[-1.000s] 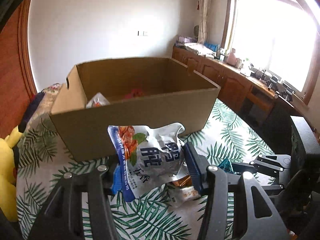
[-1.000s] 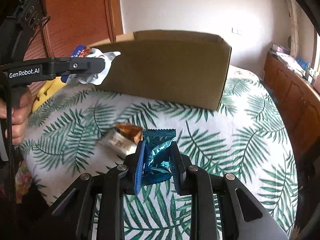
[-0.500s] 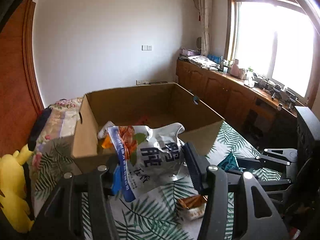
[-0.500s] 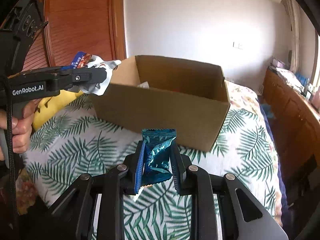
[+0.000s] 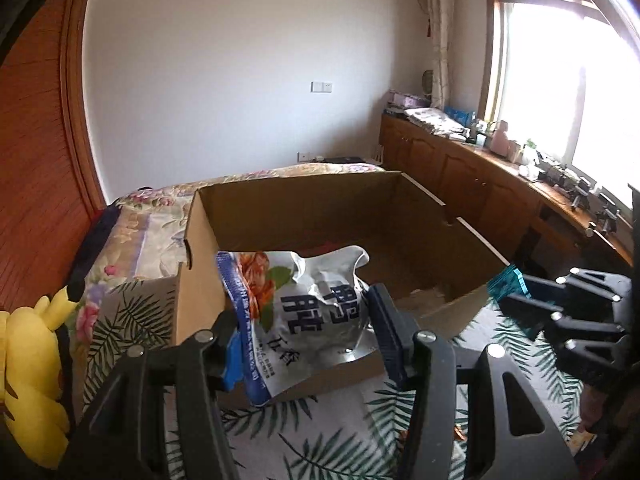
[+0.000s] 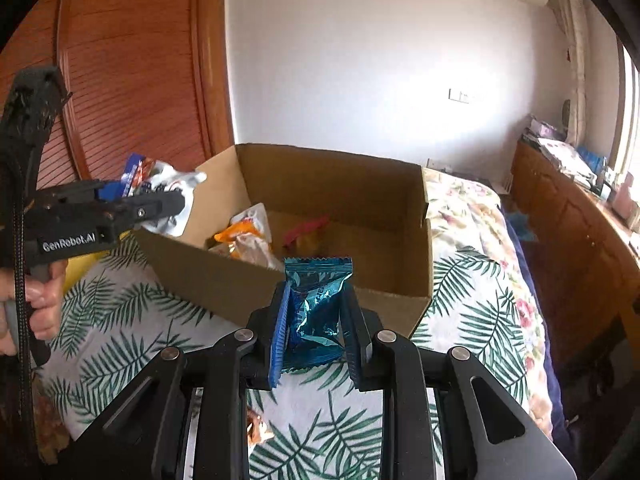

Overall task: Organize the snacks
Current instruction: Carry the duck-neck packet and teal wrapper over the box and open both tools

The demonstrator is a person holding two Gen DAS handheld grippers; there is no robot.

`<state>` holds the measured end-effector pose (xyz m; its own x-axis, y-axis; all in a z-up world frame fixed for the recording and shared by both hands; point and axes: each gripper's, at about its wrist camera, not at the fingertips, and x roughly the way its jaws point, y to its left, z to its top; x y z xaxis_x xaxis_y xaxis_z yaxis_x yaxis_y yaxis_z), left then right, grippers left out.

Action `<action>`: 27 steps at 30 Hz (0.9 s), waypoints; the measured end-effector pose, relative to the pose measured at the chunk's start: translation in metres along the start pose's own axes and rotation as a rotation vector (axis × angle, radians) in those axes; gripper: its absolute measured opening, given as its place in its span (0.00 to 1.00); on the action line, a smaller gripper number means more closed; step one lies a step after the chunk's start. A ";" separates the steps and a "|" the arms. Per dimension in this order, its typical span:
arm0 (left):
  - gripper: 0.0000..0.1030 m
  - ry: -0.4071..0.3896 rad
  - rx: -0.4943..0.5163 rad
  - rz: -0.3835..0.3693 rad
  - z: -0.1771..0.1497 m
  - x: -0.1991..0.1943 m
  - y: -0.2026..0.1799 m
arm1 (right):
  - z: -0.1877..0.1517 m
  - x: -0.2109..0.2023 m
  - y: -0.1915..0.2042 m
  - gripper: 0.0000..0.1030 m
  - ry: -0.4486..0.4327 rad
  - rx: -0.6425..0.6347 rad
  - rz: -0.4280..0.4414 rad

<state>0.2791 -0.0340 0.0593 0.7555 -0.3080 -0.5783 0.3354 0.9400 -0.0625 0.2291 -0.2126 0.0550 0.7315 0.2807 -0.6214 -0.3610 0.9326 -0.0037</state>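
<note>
Because both packets are bound for the box point(image 6: 332, 216), I carry one in each gripper, raised to about its rim so they can drop in from above. In my left gripper point(image 5: 304, 332) the jaws stand fairly wide, pinching the silver pouch point(image 5: 316, 304) by its sides near the box's left corner. My right gripper point(image 6: 316, 320) clamps narrow on the blue packet point(image 6: 318, 304) at the near wall. Inside, an orange packet point(image 6: 240, 232) and a red one point(image 6: 306, 226) already lie on the floor, so there is room at the right. One brown snack point(image 6: 258, 430) lies on the leaf-print cover point(image 6: 120, 320) below me.

glossy crinkled foil packet point(image 5: 316, 312), shiny teal foil wrapper point(image 6: 316, 308), matt cardboard box point(image 6: 360, 200)
</note>
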 end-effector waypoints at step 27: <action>0.45 0.060 -0.025 0.020 -0.004 0.040 -0.005 | 0.025 0.044 -0.011 0.22 0.034 0.058 -0.019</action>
<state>0.3053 -0.0503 0.0334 0.7264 -0.2808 -0.6273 0.3060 0.9494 -0.0707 0.2795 -0.2044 0.0469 0.7170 0.2562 -0.6482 -0.3124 0.9495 0.0297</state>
